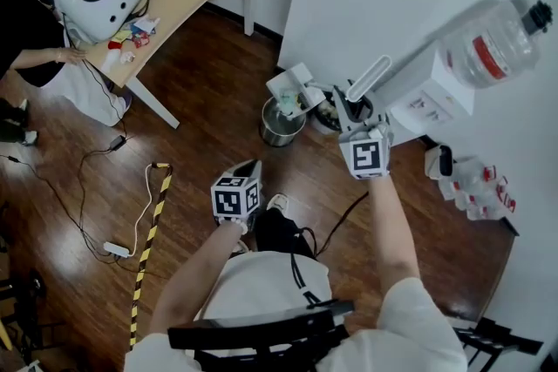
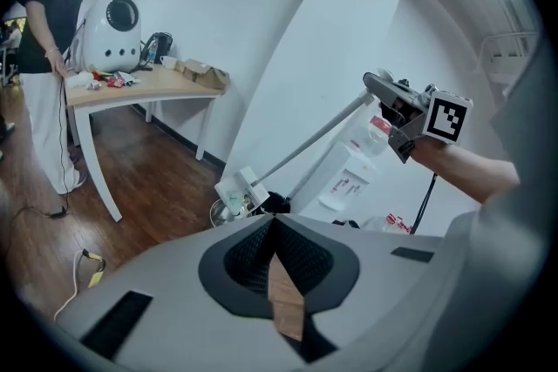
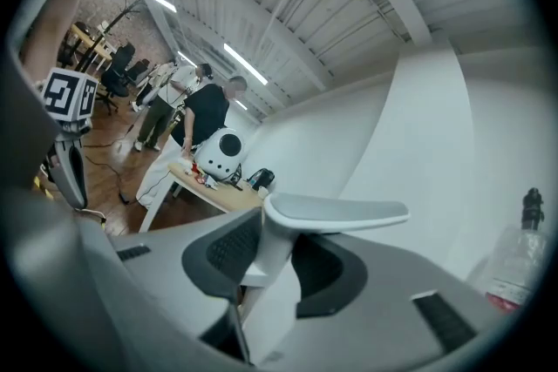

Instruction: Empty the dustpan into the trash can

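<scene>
Currently right tool [image 1: 350, 111] pinching dustpan handle [image 1: 368, 76], left tool [image 2: 274, 222] pressed together; wobble risks spilling beside trash can [image 1: 277, 137].

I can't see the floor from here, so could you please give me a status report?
Left gripper shut, empty. Right gripper shut on dustpan handle. Trash can just ahead, litter inside. Nothing seen in the way.

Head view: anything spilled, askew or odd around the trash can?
No spill shows on the floor around the trash can. The dustpan hangs tilted above it, its handle clamped in the right claw, which fits emptying. Only oddity: loose cables trailing across the floor at left.
</scene>
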`<action>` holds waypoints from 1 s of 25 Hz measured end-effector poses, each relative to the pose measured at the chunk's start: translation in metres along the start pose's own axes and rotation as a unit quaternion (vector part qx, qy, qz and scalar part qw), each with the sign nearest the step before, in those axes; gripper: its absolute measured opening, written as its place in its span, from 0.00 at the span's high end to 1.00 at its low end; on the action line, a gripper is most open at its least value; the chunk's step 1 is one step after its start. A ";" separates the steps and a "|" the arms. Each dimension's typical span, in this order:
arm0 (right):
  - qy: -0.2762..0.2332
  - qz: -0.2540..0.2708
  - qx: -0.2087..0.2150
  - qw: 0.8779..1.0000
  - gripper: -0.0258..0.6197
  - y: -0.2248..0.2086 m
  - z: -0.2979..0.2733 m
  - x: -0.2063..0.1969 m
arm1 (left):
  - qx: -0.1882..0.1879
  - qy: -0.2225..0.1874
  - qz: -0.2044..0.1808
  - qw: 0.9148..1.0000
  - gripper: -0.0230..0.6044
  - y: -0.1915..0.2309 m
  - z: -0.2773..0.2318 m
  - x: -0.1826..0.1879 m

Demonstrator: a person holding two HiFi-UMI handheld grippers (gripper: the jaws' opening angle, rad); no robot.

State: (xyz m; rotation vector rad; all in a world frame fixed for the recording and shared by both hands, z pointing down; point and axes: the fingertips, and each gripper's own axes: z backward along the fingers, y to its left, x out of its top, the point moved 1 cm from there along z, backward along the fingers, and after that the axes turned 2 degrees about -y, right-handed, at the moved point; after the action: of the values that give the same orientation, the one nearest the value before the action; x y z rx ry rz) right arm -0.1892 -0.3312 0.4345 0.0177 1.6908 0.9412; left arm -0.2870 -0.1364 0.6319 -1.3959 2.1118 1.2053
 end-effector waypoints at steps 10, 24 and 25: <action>0.014 0.023 0.013 1.000 0.76 0.027 0.023 0.004 | -0.007 0.001 -0.002 1.000 0.98 -0.001 0.016 -0.013; 0.001 0.125 0.086 0.988 0.76 0.091 0.043 0.026 | -0.007 -0.006 0.006 1.000 0.98 -0.002 0.022 -0.020; 0.000 0.129 0.091 0.987 0.76 0.096 0.044 0.027 | -0.007 -0.007 0.008 1.000 0.98 -0.002 0.023 -0.020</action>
State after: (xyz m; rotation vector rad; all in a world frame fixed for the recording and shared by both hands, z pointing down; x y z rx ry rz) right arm -0.2054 -0.2287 0.4673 0.3661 1.7976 0.9708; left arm -0.2799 -0.1066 0.6308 -1.3752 2.1134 1.2334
